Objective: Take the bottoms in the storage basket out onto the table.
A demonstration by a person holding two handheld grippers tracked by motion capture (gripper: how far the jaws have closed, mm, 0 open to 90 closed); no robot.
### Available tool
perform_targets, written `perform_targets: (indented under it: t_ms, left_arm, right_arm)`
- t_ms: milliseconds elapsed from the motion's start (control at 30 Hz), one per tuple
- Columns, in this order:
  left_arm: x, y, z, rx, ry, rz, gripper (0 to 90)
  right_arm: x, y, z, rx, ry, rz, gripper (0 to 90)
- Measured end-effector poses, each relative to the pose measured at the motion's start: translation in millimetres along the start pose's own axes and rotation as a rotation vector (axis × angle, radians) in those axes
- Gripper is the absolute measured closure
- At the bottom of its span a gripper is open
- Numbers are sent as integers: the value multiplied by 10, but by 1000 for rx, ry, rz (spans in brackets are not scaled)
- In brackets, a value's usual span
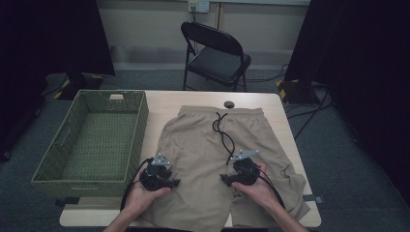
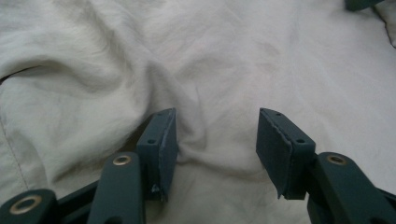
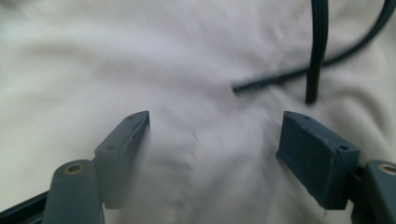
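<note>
A pair of tan drawstring shorts [image 1: 212, 154] lies flat on the bench [image 1: 159, 99], occupying the centre and lower right of the high view, waistband toward the far edge and both leg openings toward the person. The black drawstring [image 1: 223, 130] trails down the front panel from the waistband. An open woven basket [image 1: 72, 174] stands at the left of the high view, just beside the shorts, with nothing visible inside it. The left hand-held gripper [image 1: 167, 175] sits over the left leg of the shorts near the basket; in the left gripper view its jaws stand apart above rumpled fabric [image 2: 201, 84], with no cloth pinched between the pads. The right hand-held gripper [image 1: 231, 180] sits over the crotch area at lower centre of the high view; in the right gripper view its jaws are likewise spread over the cloth [image 3: 140, 56], with the drawstring end [image 3: 317, 51] in the upper right of that view and nothing gripped. Judged status: the garment is spread out but shows no fold, and neither hand-held gripper has taken hold. The work appears to be at its opening stage. Remaining steps, by estimate: grasp the fabric, fold the shorts, and probably transfer them to the basket.
</note>
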State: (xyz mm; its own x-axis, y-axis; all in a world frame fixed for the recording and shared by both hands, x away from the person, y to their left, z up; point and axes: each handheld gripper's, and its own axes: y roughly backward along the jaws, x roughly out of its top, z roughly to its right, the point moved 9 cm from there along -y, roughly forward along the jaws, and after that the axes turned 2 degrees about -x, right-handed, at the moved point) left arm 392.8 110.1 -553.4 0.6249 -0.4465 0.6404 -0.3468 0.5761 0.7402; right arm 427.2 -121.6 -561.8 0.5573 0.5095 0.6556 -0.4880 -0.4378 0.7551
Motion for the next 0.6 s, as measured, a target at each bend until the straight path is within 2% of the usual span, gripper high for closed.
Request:
perform_targets:
  t_ms: [33,133,267,467,600]
  left_arm:
    - [-1,-1,16,-9,0,-6,482]
    - [23,10,51,-24,-2,2,473]
    - [103,67,57,-31,21,57,452]
    - [78,45,8,-24,35,38,440]
    - [72,14,20,-24,28,32,438]
  right_arm:
    - [-12,1,11,-7,21,8,239]
    - [-36,19,64,-6,22,13,239]
    - [-110,80,188,-9,21,14,240]
    - [-211,166,366,-14,13,18,240]
    - [-268,212,471,-8,20,29,240]
